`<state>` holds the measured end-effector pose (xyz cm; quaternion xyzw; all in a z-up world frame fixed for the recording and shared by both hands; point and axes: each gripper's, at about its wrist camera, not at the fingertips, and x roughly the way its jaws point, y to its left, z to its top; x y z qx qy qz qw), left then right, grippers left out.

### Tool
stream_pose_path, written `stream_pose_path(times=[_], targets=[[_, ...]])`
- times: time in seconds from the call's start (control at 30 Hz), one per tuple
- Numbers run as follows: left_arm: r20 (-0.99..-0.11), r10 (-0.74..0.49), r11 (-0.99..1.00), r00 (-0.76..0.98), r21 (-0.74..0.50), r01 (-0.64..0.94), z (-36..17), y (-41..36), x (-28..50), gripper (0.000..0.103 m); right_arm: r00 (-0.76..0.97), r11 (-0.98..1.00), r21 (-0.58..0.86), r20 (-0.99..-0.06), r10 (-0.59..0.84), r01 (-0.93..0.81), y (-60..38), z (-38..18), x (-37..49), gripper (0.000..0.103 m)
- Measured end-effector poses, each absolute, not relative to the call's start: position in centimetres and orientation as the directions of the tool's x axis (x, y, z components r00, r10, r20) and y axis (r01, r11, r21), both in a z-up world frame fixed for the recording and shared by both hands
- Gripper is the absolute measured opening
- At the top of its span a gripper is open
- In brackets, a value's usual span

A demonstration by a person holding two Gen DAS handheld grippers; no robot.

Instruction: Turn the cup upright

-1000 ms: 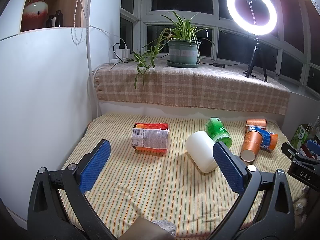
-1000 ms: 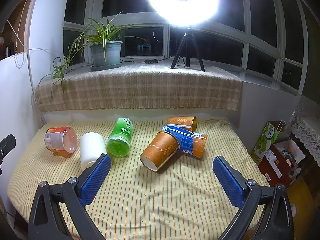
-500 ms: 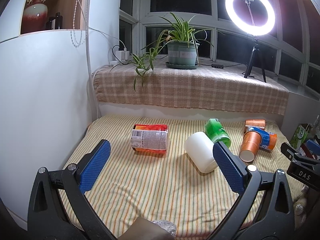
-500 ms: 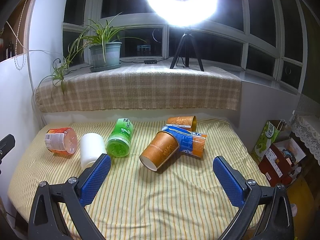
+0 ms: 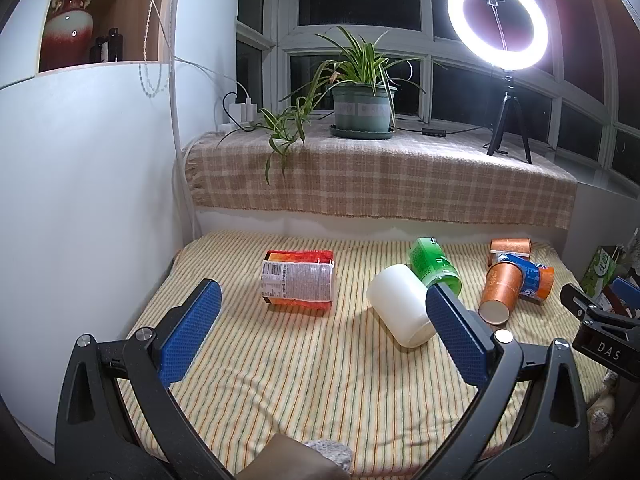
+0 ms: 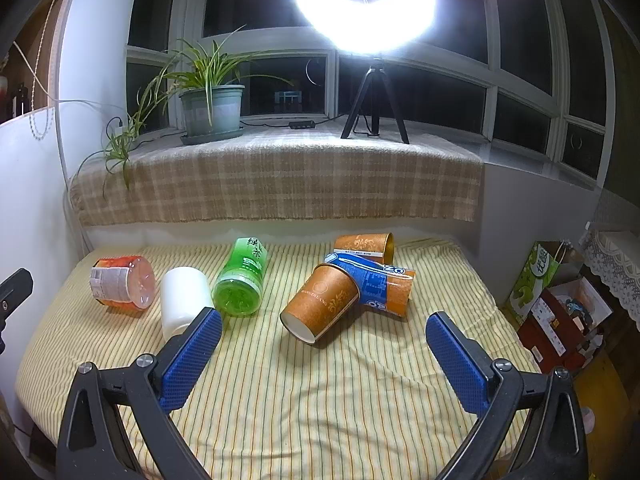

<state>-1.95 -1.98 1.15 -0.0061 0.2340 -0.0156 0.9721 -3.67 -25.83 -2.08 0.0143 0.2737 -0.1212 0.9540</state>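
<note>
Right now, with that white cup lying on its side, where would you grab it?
Across its round wall near the middle, coming from above with the open left gripper. The white cup lies tipped over on the striped cloth, so its curved sides are exposed.

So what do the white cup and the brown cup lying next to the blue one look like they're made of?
White cup: probably matte plastic or ceramic; plain, opaque, thick-looking wall, no seam visible.
Brown cup: likely paper; printed gold ornament, thin rolled white rim at its mouth, slight sheen suggesting a coated surface.
</note>
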Motion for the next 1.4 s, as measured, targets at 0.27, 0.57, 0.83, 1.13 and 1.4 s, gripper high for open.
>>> stream_pose_path(times=[0.27,0.57,0.83,1.13,1.4], targets=[[-0.420,-0.035,0.999,0.907,-0.021,0.029,1.5,-2.2,-2.1,0.103,0.841,0.971,-0.028,-0.494,-0.222,0.239,-25.8,-1.8,-4.0,0.103],[-0.409,-0.039,0.999,0.912,-0.024,0.032,1.5,-2.2,-2.3,0.103,0.842,0.971,-0.027,-0.492,-0.220,0.238,-25.8,-1.7,-4.1,0.103],[-0.433,-0.038,0.999,0.900,-0.018,0.034,1.0,-1.9,-1.9,0.103,0.827,0.977,-0.002,-0.532,-0.182,0.214,-26.4,-2.2,-3.5,0.103],[-0.521,-0.049,0.999,0.852,-0.022,0.044,-0.2,1.1,0.4,0.103,0.803,0.984,0.088,-0.591,-0.074,0.155,-29.3,-3.6,-2.0,0.103],[-0.603,-0.061,0.998,0.795,-0.050,0.038,-2.2,4.0,1.8,0.103,0.764,0.992,0.095,-0.645,-0.001,0.082,-29.4,-3.7,0.5,0.103]])
